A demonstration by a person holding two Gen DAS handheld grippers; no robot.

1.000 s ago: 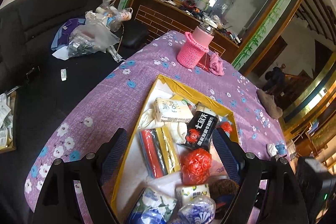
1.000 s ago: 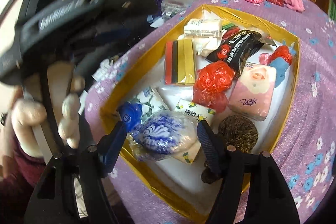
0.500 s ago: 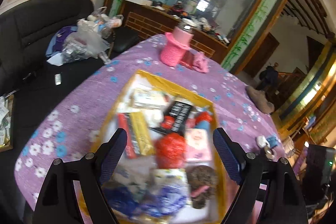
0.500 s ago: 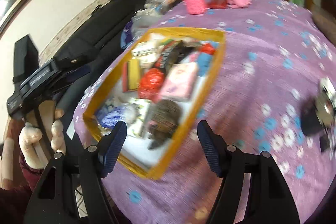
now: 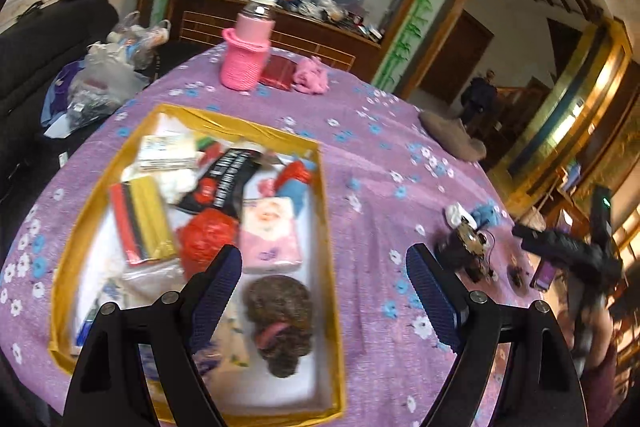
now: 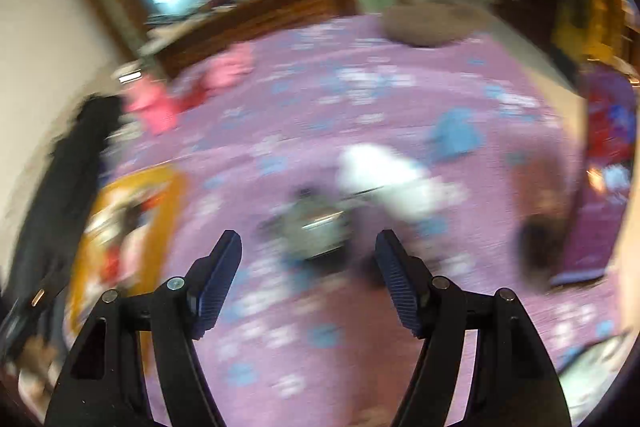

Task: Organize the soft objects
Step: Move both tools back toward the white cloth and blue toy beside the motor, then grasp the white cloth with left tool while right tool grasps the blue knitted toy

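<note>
Left gripper (image 5: 324,291): black arms, silver screws; ribbed blue jaws; right gripper (image 6: 308,275) alike.

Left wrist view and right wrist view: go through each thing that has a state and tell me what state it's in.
left gripper: open, nothing between the fingers
right gripper: open, empty
yellow box: lidless, packed with soft things
pink bottle: upright, capped, in a knitted sleeve
brown wig: lying inside the box
grey slipper: lying on the tablecloth, outside the box
</note>
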